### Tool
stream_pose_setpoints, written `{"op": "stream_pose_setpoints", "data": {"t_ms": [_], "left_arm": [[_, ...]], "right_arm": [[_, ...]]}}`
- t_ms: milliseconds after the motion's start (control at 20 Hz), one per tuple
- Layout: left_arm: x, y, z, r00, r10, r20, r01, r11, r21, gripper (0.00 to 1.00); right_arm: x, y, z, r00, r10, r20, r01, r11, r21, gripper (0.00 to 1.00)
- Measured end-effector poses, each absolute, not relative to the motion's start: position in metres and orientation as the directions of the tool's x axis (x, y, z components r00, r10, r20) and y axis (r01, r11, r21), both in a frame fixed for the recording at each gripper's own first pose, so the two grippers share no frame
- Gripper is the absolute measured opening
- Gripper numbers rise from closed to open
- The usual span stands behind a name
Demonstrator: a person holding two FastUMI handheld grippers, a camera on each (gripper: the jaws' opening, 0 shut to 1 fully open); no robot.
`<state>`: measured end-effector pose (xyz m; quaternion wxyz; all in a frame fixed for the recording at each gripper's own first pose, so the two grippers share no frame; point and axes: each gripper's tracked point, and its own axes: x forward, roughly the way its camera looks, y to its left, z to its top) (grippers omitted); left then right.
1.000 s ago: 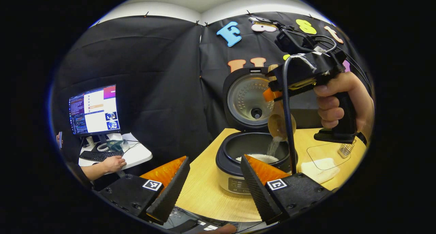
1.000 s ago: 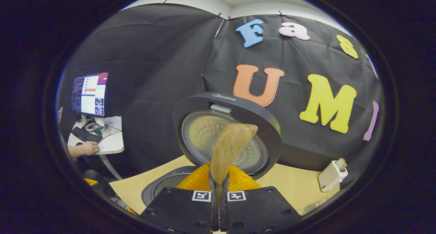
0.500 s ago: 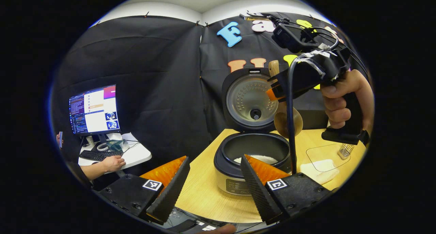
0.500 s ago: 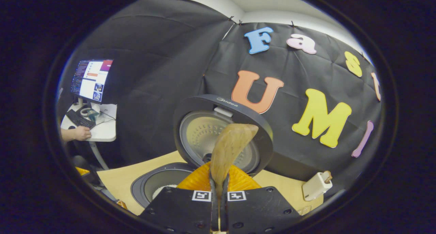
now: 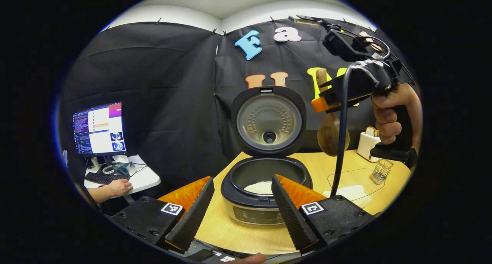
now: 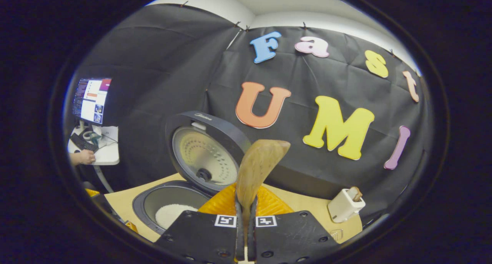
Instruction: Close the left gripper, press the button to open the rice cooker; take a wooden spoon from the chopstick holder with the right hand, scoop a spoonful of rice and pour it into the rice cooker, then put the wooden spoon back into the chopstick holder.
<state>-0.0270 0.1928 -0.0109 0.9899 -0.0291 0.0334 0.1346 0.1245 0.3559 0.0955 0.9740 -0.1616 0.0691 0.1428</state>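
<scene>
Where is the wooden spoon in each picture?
Left gripper view: the wooden spoon hangs at upper right, bowl down, from the right gripper.
Right gripper view: it stands at bottom centre, pinched between the fingers.
Shared landmark: the rice cooker's open lid.

Both views face the open rice cooker [image 5: 265,179] [image 6: 165,210], right nearer

Wooden table [image 5: 315,168] with rice cooker [image 5: 265,187], white holder [image 5: 367,145], wire basket [image 5: 380,171]
</scene>
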Motion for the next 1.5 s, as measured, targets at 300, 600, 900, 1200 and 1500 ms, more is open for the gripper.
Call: {"op": "stream_pose_setpoints", "data": {"t_ms": [300, 600, 900, 1200, 1500], "left_arm": [[-0.023, 0.174, -0.002, 0.963, 0.265, -0.048, -0.267, 0.963, -0.026, 0.96], [-0.018, 0.154, 0.003, 0.967, 0.252, -0.035, -0.253, 0.967, -0.013, 0.96], [-0.018, 0.135, 0.009, 0.976, 0.218, -0.015, -0.219, 0.976, -0.022, 0.96], [-0.022, 0.126, 0.019, 0.980, 0.199, 0.012, -0.198, 0.979, -0.049, 0.96], [-0.015, 0.110, 0.016, 0.985, 0.174, 0.001, -0.173, 0.982, -0.076, 0.96]], "right_arm": [[0.144, 0.270, 0.096, 0.971, 0.161, -0.177, -0.201, 0.952, -0.232, 0.04], [0.162, 0.177, 0.085, 0.981, 0.053, -0.187, -0.084, 0.983, -0.164, 0.03], [0.177, 0.089, 0.062, 0.977, -0.048, -0.208, 0.026, 0.994, -0.105, 0.03], [0.191, 0.014, 0.028, 0.963, -0.138, -0.231, 0.125, 0.990, -0.067, 0.03], [0.213, -0.039, 0.003, 0.957, -0.226, -0.179, 0.212, 0.973, -0.096, 0.04]]}}
